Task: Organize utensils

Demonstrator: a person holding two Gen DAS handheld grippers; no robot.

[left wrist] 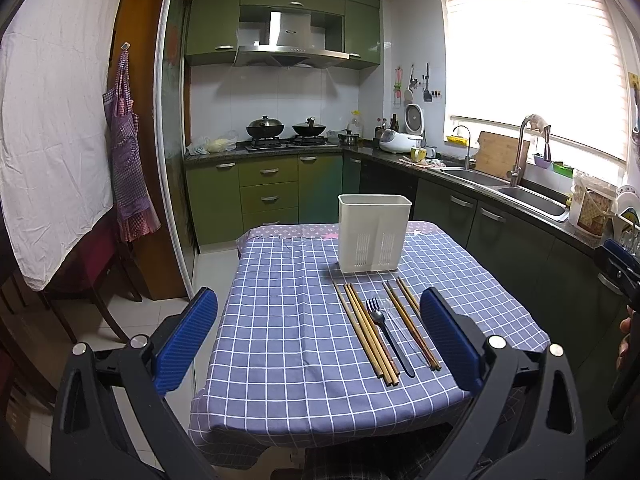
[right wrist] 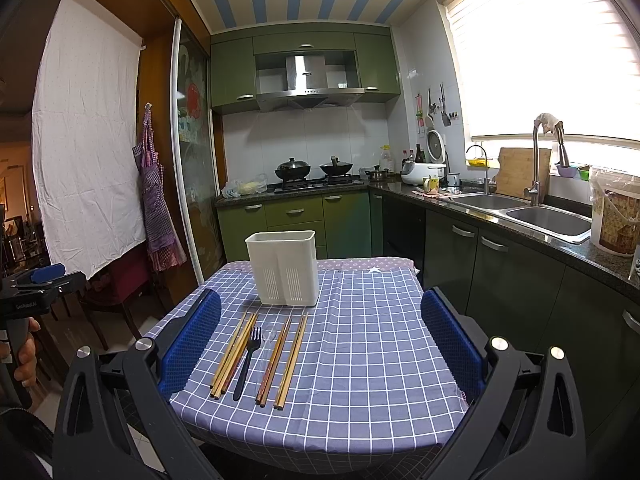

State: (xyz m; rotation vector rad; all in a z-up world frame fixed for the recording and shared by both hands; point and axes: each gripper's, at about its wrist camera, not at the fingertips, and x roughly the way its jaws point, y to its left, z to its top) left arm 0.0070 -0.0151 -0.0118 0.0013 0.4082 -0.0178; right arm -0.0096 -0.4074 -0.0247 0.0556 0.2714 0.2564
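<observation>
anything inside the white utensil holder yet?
Nothing sticks up above the rim of the white utensil holder; its interior is hidden from both wrist views by the front wall. Chopsticks, black fork and a clear spoon lie on the tablecloth before it.

I see a matt checked cloth tablecloth (right wrist: 360, 340) under a matt white plastic utensil holder (right wrist: 283, 268) with slotted walls. The chopsticks (right wrist: 236, 354) look like smooth wood, the fork (right wrist: 246, 360) black plastic, the spoon (right wrist: 269, 340) clear plastic. My gripper pads (right wrist: 188, 352) are ribbed blue rubber on black plastic. The cabinets (left wrist: 208, 24) are glossy green.
</observation>
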